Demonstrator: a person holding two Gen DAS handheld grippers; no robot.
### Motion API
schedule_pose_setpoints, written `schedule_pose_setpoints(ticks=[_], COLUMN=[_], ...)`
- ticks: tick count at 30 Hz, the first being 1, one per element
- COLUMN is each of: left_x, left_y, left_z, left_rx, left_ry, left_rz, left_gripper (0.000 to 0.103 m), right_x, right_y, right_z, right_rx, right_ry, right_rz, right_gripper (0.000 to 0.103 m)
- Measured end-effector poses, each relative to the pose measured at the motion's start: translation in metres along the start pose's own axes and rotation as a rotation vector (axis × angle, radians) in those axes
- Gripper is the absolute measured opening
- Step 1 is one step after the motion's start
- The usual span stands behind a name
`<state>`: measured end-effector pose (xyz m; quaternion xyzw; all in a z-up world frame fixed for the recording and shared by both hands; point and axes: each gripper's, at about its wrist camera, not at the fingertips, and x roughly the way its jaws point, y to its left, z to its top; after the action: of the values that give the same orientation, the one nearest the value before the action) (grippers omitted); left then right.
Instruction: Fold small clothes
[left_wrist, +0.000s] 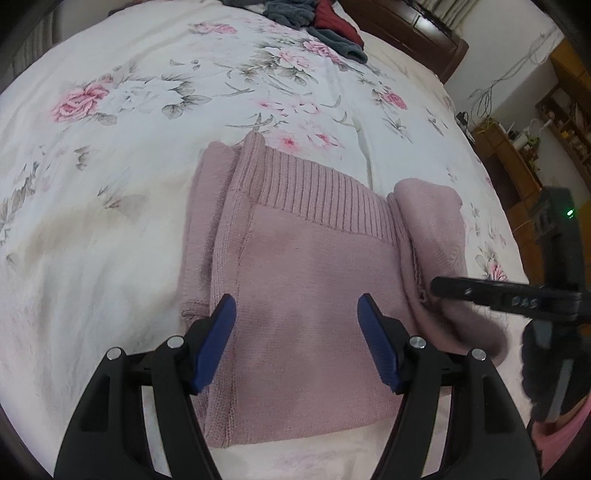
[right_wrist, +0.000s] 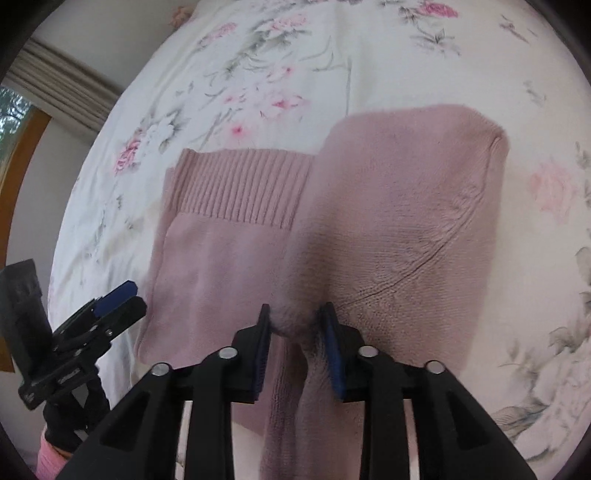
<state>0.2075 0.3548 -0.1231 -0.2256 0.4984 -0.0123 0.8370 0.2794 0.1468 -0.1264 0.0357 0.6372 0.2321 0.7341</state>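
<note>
Dusty-pink knit sweater (left_wrist: 295, 295) lies partly folded on bed, on floral white bedspread (left_wrist: 129, 166). Ribbed band (left_wrist: 314, 195) runs across far edge; plain knit below, slightly fuzzy. Right portion doubled over, raised in thick fold (right_wrist: 406, 221). Left claw (left_wrist: 295, 306) hovers over near part of sweater, blue pads apart, nothing between. Right claw (right_wrist: 295, 325) clamped on bunched sweater edge at near side.

No legible txt; embossed marks on right gripper (left_wrist: 517, 301) unreadable.
</note>
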Motion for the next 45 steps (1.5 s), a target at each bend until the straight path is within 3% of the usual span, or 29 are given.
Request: schedule_pose_setpoints(ticks=[4, 9, 15, 18, 24, 29, 32, 34, 40, 45], left_x=[0.001, 0.005, 0.032, 0.055, 0.098, 0.119, 0.126, 0.13, 0.123, 0.098], left_y=[-0.003, -0.021, -0.059, -0.075, -0.086, -0.094, -0.101, -0.103, -0.108, -0.11], left_z=[0.002, 0.005, 0.014, 0.016, 0.01, 0.008, 0.008, 0.008, 0.009, 0.013], left_rx=[-0.011, -0.023, -0.055, -0.082, -0.194, -0.244, -0.251, -0.249, -0.236, -0.224], left_ry=[0.004, 0.016, 0.074, 0.118, 0.209, 0.237, 0.258, 0.263, 0.21, 0.136], left_rz=[-0.023, -0.109, -0.24, -0.284, -0.356, -0.404, -0.413, -0.413, -0.394, -0.442], left_gripper=[0.068, 0.068, 0.071, 0.071, 0.071, 0.07, 0.056, 0.039, 0.026, 0.024], right_x=[-0.003, -0.033, -0.078, -0.087, -0.073, -0.061, -0.056, -0.054, -0.049, -0.047], right_y=[-0.006, -0.031, -0.079, -0.109, -0.167, -0.188, -0.19, -0.191, -0.188, -0.185], right_z=[0.001, -0.003, -0.019, -0.033, -0.071, -0.09, -0.094, -0.095, -0.097, -0.099], right_rx=[0.025, 0.115, 0.181, 0.207, 0.318, 0.36, 0.374, 0.375, 0.353, 0.353], right_ry=[-0.003, -0.03, -0.111, -0.135, -0.109, -0.101, -0.098, -0.098, -0.093, -0.093], right_rz=[0.087, 0.249, 0.247, 0.156, 0.177, 0.201, 0.214, 0.215, 0.193, 0.2], right_gripper=[0.052, 0.053, 0.053, 0.053, 0.053, 0.053, 0.053, 0.053, 0.053, 0.053])
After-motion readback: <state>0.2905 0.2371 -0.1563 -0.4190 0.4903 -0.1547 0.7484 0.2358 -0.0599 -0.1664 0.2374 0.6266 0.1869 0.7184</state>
